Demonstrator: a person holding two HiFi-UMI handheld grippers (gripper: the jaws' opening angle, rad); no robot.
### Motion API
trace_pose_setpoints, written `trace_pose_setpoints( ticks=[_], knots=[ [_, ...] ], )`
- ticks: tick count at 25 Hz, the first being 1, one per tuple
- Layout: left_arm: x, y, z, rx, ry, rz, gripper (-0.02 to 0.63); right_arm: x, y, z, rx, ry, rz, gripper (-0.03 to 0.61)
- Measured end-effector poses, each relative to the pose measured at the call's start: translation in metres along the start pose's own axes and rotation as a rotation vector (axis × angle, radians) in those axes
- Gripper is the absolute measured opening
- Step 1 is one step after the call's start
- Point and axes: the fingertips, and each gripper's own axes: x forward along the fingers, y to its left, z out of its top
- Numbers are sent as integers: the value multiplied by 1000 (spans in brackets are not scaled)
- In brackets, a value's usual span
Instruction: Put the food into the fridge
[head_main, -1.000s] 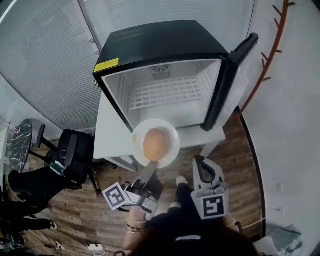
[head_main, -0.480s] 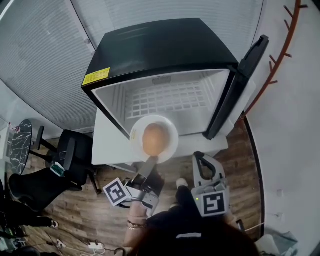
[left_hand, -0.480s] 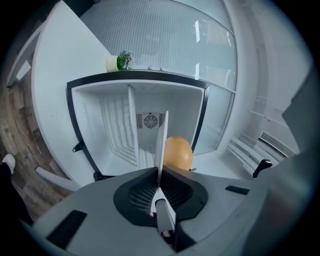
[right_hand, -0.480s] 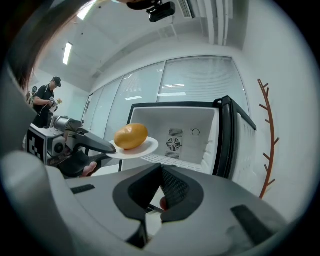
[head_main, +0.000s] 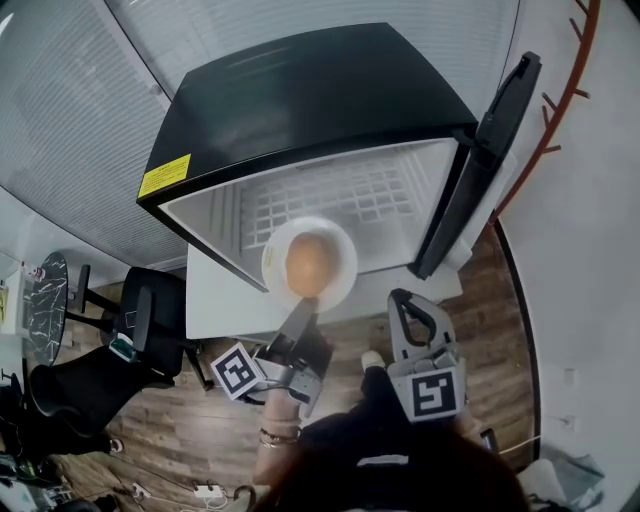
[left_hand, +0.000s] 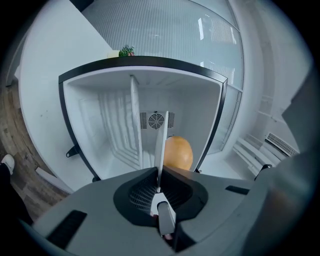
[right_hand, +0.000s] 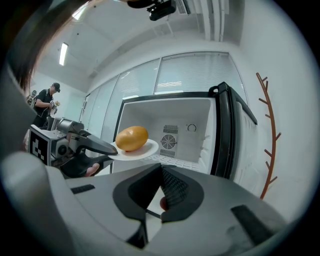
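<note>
A round orange-brown food item (head_main: 310, 260) lies on a white plate (head_main: 342, 282). My left gripper (head_main: 300, 320) is shut on the plate's near rim and holds it level at the mouth of the open fridge (head_main: 300, 90). In the left gripper view the plate (left_hand: 161, 140) shows edge-on between the jaws, with the food (left_hand: 178, 153) beside it and the fridge's white inside behind. My right gripper (head_main: 415, 312) hangs lower right of the plate, shut and empty. From the right gripper view I see the plate (right_hand: 146, 149), the food (right_hand: 132, 137) and the left gripper (right_hand: 97, 146).
The fridge door (head_main: 492, 150) stands open on the right. A wire shelf (head_main: 335, 200) lies inside. The fridge rests on a white cabinet (head_main: 215, 300). A black office chair (head_main: 140, 320) is at the left, a brown coat rack (head_main: 560, 90) at the right. A person (right_hand: 45, 105) stands far off.
The left gripper has carried the plate with the food forward to the fridge's opening. The right gripper has stayed beside it, shut.
</note>
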Motion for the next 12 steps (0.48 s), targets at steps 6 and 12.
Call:
trace_pose_setpoints(
  ticks=[6, 12],
  knots=[
    [16, 3, 5, 3, 12, 6, 17, 15, -11, 1, 0, -10, -5, 2],
    [28, 12, 12, -4, 7, 27, 17, 28, -19, 1, 4, -14, -3, 2]
  ],
)
